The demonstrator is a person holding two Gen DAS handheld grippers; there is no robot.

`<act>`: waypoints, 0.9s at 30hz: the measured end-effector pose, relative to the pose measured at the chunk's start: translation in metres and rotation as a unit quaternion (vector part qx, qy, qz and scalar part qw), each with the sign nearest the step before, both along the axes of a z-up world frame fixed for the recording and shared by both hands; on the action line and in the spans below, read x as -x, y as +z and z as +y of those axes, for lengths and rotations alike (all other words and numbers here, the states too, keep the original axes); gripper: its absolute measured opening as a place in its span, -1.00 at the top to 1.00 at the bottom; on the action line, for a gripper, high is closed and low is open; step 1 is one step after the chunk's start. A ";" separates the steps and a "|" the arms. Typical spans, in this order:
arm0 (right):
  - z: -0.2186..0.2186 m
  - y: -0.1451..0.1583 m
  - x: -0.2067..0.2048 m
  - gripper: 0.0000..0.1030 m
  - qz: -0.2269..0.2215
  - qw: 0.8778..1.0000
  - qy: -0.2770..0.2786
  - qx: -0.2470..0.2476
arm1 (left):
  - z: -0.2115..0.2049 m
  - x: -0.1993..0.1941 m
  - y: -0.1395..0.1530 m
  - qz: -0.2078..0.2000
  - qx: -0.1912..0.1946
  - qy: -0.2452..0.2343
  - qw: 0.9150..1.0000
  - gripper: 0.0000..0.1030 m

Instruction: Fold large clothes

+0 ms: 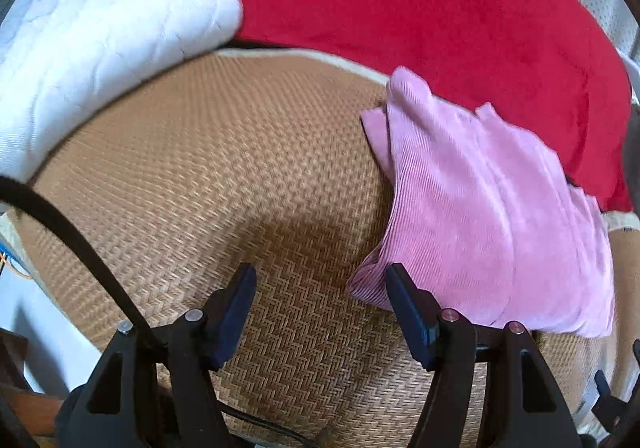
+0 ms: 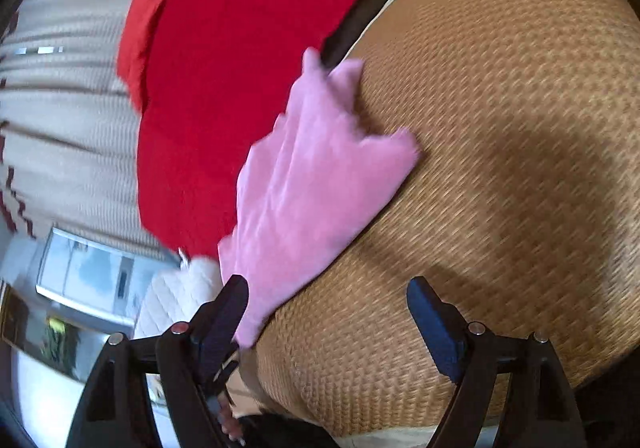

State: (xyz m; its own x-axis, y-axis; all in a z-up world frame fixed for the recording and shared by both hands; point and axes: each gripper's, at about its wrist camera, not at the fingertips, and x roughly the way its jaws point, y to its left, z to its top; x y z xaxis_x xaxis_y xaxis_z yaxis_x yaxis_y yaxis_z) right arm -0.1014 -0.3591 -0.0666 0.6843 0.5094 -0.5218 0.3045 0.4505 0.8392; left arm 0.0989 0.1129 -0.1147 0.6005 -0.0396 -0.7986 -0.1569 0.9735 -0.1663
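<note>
- The left hand-held gripper [image 1: 320,312] hangs above the woven mat [image 1: 208,176] with its two jaws spread wide, and nothing is between them.
- It points forward and down at the mat. Its right finger [image 1: 408,312] stands in front of the near lower corner of the pink garment [image 1: 488,208]; I cannot tell if it touches the cloth.
- The right hand-held gripper [image 2: 328,316] also has its jaws wide apart and holds nothing. It is tilted down toward the mat [image 2: 500,168].
- Its left finger [image 2: 224,312] is at the near end of the pink garment [image 2: 312,188]; contact cannot be told, because the view is blurred.
- The pink garment is ribbed cloth, folded into a compact bundle. It lies on the mat, at the edge next to the red blanket [image 1: 420,8], and its far part seems to overlap the red cloth.
- A white quilted cloth [image 1: 100,40] lies on the far left of the mat in the left wrist view, touching the red blanket.
- A black cable [image 1: 68,224] runs across the lower left of the left wrist view toward the gripper body.
- In the right wrist view the red blanket [image 2: 240,68] lies beside a cream striped cover [image 2: 68,136].
</note>
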 end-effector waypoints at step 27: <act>0.018 -0.004 -0.084 -0.63 0.012 0.999 0.011 0.038 | -0.061 0.013 0.025 -0.022 -0.050 -0.059 0.997 -0.34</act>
